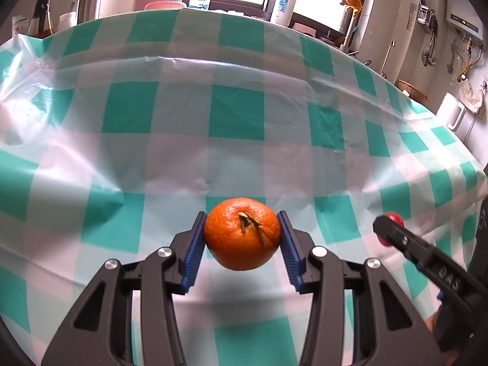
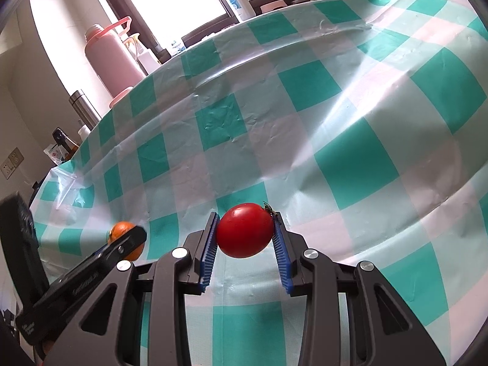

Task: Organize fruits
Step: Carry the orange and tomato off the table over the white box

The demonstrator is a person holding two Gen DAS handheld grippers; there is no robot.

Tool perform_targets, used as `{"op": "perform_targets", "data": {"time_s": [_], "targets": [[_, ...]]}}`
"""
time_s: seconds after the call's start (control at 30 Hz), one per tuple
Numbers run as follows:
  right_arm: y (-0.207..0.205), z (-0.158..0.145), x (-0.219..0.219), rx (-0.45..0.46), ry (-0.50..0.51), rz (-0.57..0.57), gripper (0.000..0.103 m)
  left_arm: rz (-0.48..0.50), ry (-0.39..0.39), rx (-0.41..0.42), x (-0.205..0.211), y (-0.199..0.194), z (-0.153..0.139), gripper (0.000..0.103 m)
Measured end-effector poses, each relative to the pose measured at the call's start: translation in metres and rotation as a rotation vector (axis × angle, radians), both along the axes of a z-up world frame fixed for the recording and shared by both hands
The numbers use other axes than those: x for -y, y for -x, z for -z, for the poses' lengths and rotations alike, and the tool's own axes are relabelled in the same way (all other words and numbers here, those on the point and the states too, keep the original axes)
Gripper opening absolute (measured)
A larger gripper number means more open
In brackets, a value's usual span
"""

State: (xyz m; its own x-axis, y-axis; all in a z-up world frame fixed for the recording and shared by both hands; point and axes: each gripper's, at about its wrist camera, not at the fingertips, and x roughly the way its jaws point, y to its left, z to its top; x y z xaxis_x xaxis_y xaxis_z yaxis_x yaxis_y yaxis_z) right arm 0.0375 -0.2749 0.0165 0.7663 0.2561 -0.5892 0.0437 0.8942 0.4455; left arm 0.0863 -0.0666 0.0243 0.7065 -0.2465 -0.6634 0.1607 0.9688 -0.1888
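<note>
Orange tangerine (image 1: 242,233), red tomato (image 2: 245,234), blue ribbed pads on black fingers (image 1: 195,253), teal-and-white checked cloth (image 1: 238,116) over the surface

Two fruits held over the table

The orange (image 1: 242,233) sits between the left gripper (image 1: 242,235) pads; the tomato (image 2: 245,234) between the right gripper (image 2: 245,236) pads, side by side above the tablecloth (image 1: 238,140).

A: From the left wrist, how much of the tomato (image 1: 393,218) shows?

B: Only a red sliver; the right gripper (image 1: 389,228) covers the rest.

A: And from the right wrist?

B: The left gripper (image 2: 128,239) hides the lower part of the mandarin (image 2: 120,228). The pink flask (image 2: 113,61) loses its base behind the far edge of the table (image 2: 350,122).

A: The labels on the white bottle (image 1: 283,3)?

B: Too small to read.
</note>
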Motion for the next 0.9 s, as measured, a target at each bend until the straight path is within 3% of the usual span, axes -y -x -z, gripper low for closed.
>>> {"op": "perform_targets", "data": {"time_s": [0.13,0.4,0.9], "targets": [[0.0,0.0,0.0,-0.001,-0.001,-0.012,0.035,0.012,-0.039,0.018,0.003,0.016,-0.002,0.046],[0.007,0.0,-0.005,-0.008,0.01,-0.028,0.035,0.026,-0.043,0.031,-0.004,0.046,-0.005,0.046],[0.057,0.001,-0.033,-0.03,0.035,-0.106,0.035,0.034,-0.078,0.049,-0.018,0.084,-0.002,0.046]]}}
